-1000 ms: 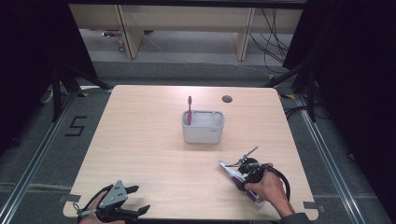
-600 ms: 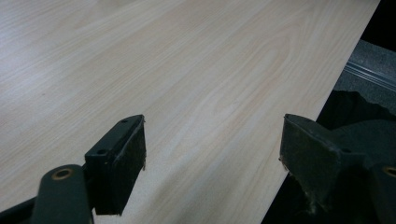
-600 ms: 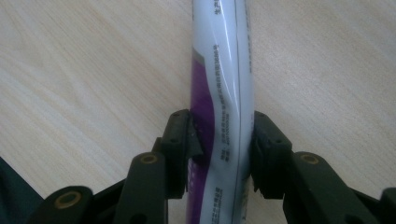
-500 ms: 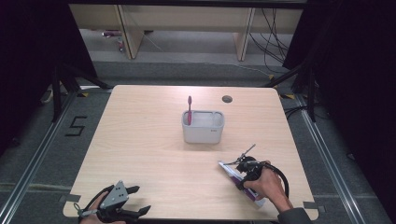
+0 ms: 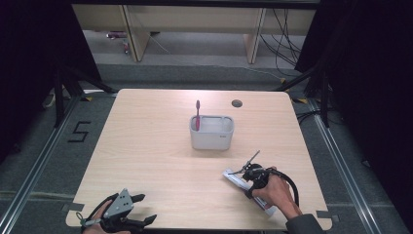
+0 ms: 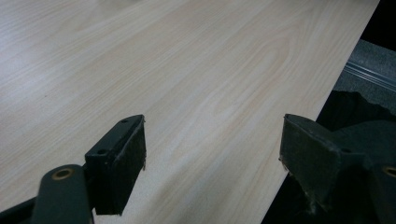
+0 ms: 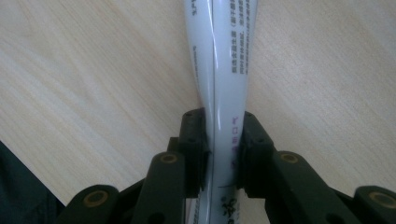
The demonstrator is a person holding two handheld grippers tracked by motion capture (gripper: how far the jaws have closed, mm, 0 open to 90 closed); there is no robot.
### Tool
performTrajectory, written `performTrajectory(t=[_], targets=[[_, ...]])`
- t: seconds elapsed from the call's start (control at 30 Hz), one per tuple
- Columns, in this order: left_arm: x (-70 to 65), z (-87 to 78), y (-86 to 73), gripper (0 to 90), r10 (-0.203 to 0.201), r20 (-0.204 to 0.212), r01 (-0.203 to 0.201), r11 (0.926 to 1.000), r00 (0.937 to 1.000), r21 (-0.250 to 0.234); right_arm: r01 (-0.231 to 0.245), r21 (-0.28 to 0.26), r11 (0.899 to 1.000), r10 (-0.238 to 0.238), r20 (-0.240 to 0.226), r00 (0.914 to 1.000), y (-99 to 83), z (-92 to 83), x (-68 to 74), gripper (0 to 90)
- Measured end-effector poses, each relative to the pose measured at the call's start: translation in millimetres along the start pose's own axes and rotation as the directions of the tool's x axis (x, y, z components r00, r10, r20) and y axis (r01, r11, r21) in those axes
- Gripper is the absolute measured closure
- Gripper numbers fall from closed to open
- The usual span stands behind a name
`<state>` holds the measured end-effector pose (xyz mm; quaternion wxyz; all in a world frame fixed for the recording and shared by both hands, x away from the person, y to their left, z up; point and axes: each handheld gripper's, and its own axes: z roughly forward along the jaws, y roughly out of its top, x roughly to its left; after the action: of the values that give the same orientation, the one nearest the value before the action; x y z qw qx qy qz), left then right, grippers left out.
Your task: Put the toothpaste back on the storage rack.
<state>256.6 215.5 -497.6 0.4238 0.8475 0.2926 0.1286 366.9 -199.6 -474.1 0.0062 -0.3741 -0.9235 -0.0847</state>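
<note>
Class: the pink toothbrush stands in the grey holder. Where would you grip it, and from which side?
Grip the pink toothbrush on the stem just above the rim of the grey rectangular plastic holder, coming from above: it stands nearly upright in the left corner, and the walls block its lower part.

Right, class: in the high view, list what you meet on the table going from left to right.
Left gripper → red toothbrush → grey holder → white tube → right gripper, clamped on the tube → the hand holding it.
</note>
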Motion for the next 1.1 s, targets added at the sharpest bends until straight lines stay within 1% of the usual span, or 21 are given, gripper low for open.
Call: performTrajectory(t=[0.03,0.07,0.1,0.13,0.2,0.23,0.27,0.3,0.33,0.43,0.47,0.5,0.53,0.57,0.63,0.73,0.8,0.87,0.9,1.03,1.1], targets=[[-0.9,0.5,-0.4,22.2,-0.011,0.002,0.011,0.9999,0.9999,-0.01,0.007,-0.002,1.0,-0.007,0.008,0.9999,0.0,0.8,-0.3,74.3],[-0.7,0.5,-0.7,22.2,-0.007,0.002,0.007,0.9999,1.0,-0.014,-0.001,-0.001,1.0,0.001,0.007,1.0,0.1,0.7,0.2,74.4],[-1.5,0.4,-0.5,22.2,-0.016,0.004,0.016,0.9997,0.9999,-0.016,-0.007,0.001,1.0,0.007,0.012,0.9999,0.3,0.5,1.1,74.5],[-0.3,-0.1,-0.1,22.2,-0.005,-0.001,0.005,1.0,1.0,-0.009,-0.016,0.002,1.0,0.016,0.009,0.9998,0.7,0.2,2.2,74.5],[-1.3,0.9,-0.5,22.2,-0.023,0.003,0.023,0.9996,0.9997,-0.017,-0.003,-0.01,1.0,0.003,0.014,0.9999,0.3,-0.1,1.2,74.7],[-1.8,0.4,-0.7,22.2,-0.024,-0.004,0.024,0.9996,0.9997,-0.012,0.012,-0.02,1.0,-0.012,0.017,0.9998,-0.5,0.2,-0.4,74.8],[-1.6,0.4,-0.8,22.2,-0.022,-0.003,0.022,0.9997,0.9997,-0.011,-0.003,-0.018,1.0,0.003,0.014,0.9999,-1.2,-0.6,0.4,74.9],[-1.3,0.5,-0.5,22.2,-0.023,-0.002,0.023,0.9997,0.9997,-0.013,0.019,-0.024,1.0,-0.018,0.021,0.9996,-1.9,-0.7,-0.9,75.0],[-0.8,1.4,-0.6,22.2,-0.026,0.005,0.026,0.9993,0.9996,-0.025,0.011,-0.023,1.0,-0.01,0.027,0.9996,-2.7,-1.0,-0.7,75.0],[-1.4,1.5,-0.7,22.2,-0.032,0.007,0.032,0.9989,0.9995,-0.034,0.019,-0.024,1.0,-0.018,0.03,0.9994,-4.3,-2.1,-2.7,75.2],[-1.3,1.5,-0.6,22.1,-0.033,0.008,0.033,0.9989,0.9994,-0.034,0.01,-0.022,1.0,-0.009,0.034,0.9994,-4.7,-2.3,-2.2,75.2],[-0.2,1.4,-0.6,22.1,-0.025,0.003,0.025,0.9993,0.9997,-0.029,0.025,-0.031,0.999,-0.024,0.034,0.9991,-4.9,-2.6,-2.5,75.3],[1.1,0.7,-0.3,22.1,-0.013,-0.008,0.012,0.9999,0.9999,-0.008,0.02,-0.031,0.999,-0.02,0.027,0.9994,-5.3,-3.5,-2.0,75.3],[0.1,0.9,-0.4,22.1,-0.025,0.0,0.025,0.9995,0.9997,-0.017,0.016,-0.034,0.999,-0.015,0.027,0.9995,-5.5,-4.0,-1.7,75.3],[0.2,0.9,-0.7,22.1,-0.023,0.001,0.023,0.9994,0.9997,-0.026,0.028,-0.043,0.999,-0.027,0.028,0.9992,-5.6,-6.1,-2.4,75.4],[0.0,1.0,-0.6,22.1,-0.03,0.005,0.03,0.9993,0.9995,-0.021,0.015,-0.058,0.998,-0.013,0.032,0.9994,-6.1,-11.3,-3.3,75.4],[0.2,0.6,-0.6,22.1,-0.025,0.0,0.025,0.9996,0.9997,-0.015,0.008,-0.069,0.998,-0.005,0.039,0.9992,-6.1,-15.1,-3.6,75.4],[0.3,1.1,-0.4,22.1,-0.034,0.007,0.034,0.9992,0.9994,-0.019,0.009,-0.071,0.997,-0.007,0.035,0.9993,-5.6,-19.7,-3.9,75.4],[0.5,1.2,-0.4,22.1,-0.03,0.002,0.03,0.9994,0.9995,-0.019,0.001,-0.075,0.997,0.002,0.033,0.9995,-5.3,-21.3,-4.1,75.4],[0.3,0.8,-0.5,22.1,-0.035,0.004,0.035,0.999,0.9994,-0.026,0.026,-0.096,0.995,-0.021,0.047,0.9987,-2.9,-27.6,-5.9,75.5],[0.5,0.5,-0.7,22.1,-0.033,0.005,0.033,0.9992,0.9994,-0.021,0.009,-0.1,0.995,-0.004,0.049,0.9988,-2.3,-31.1,-5.4,75.5]])
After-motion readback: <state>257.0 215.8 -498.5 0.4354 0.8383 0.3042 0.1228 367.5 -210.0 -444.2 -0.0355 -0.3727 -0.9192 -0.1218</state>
